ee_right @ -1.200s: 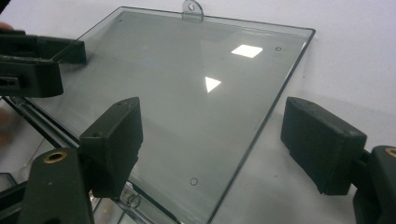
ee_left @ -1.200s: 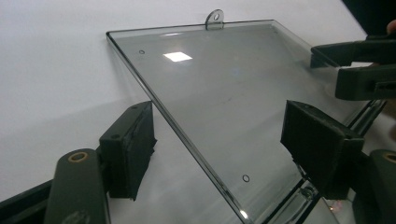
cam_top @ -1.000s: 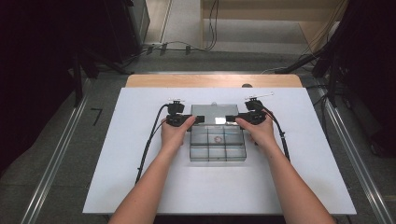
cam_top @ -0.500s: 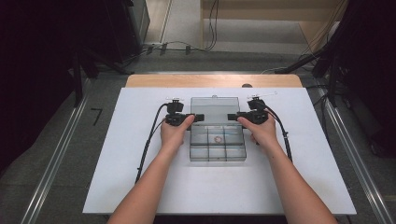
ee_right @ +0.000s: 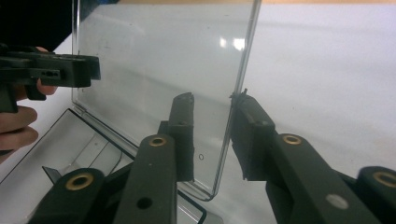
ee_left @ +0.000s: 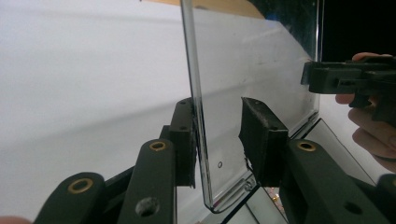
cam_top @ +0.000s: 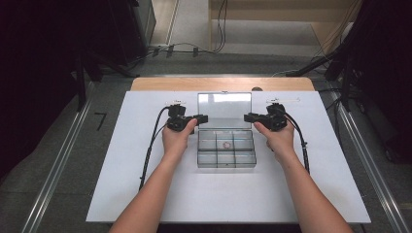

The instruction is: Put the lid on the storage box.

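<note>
Clear plastic compartment box (cam_top: 226,151) sat mid-frame on white table (cam_top: 145,194), lid (cam_top: 224,109) raised | left gripper (cam_top: 200,118) fingers closing round lid's left edge, one touching, unclenched | right gripper (cam_top: 250,117) likewise at right edge

One clear box (cam_top: 226,145), six compartments; perhaps one small item (cam_top: 225,144); two grippers.

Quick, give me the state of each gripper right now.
Left gripper: jaws just been closing, astride the clear lid edge of the compartment box; one pad touches, not clamped.
Right gripper: jaws just been closing astride the lid's opposite edge, not clamped.
</note>
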Available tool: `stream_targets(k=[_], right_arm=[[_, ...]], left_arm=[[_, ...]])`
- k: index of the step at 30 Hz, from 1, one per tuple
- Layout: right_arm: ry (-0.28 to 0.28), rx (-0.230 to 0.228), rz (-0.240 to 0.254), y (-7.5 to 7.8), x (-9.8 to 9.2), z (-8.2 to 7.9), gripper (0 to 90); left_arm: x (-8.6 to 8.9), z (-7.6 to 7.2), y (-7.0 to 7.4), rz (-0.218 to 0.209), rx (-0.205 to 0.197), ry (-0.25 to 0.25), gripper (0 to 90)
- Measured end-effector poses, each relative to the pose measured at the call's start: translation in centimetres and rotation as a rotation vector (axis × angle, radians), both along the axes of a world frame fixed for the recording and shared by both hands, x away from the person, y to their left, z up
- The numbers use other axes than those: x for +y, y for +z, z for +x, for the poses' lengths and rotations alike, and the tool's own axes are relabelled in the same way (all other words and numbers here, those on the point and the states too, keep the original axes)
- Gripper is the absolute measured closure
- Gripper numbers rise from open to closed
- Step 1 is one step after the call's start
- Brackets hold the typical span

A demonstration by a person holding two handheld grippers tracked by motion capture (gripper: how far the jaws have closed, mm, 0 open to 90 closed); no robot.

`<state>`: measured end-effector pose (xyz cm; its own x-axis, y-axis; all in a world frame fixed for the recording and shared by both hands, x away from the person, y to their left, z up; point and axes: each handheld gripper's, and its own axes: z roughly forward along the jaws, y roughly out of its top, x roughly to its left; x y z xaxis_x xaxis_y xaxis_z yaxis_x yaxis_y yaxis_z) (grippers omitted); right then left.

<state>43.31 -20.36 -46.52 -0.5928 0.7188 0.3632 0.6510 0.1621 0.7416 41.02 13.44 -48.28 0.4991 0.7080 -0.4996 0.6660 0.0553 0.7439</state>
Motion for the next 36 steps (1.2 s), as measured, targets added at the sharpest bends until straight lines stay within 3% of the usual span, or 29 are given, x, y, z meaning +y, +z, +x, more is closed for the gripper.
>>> stream_targets(k=[6, 10, 20, 25, 28, 33, 36], right_arm=[[0.006, -0.075, -0.002, 0.0, -0.4, -0.7, 74.7], [0.03, -0.101, -0.006, 0.0, -0.6, -1.0, 75.9], [0.058, -0.189, -0.032, -0.2, -0.8, -1.5, 76.1], [0.052, -0.175, -0.032, -0.1, -0.8, -1.6, 75.6], [0.059, -0.171, -0.052, 0.0, -0.5, -1.4, 67.5], [0.04, -0.151, 0.007, 1.5, -0.2, -1.0, 57.3], [0.022, -0.151, -0.014, 2.4, 0.1, -0.4, 55.5]], left_arm=[[0.1, -0.1, 0.3, 0.012, -0.021, -0.005, 66.7], [0.1, 0.3, 0.4, -0.033, -0.025, -0.003, 59.8], [-0.1, 1.1, 3.2, -0.011, -0.096, 0.008, 61.5], [-0.2, 1.0, 3.4, -0.002, -0.107, 0.011, 64.8], [-0.2, 0.9, 3.4, 0.0, -0.111, 0.008, 65.4], [-0.2, 0.8, 3.3, -0.009, -0.116, 0.003, 65.1], [-0.2, 0.8, 3.3, -0.008, -0.119, 0.004, 65.0]])
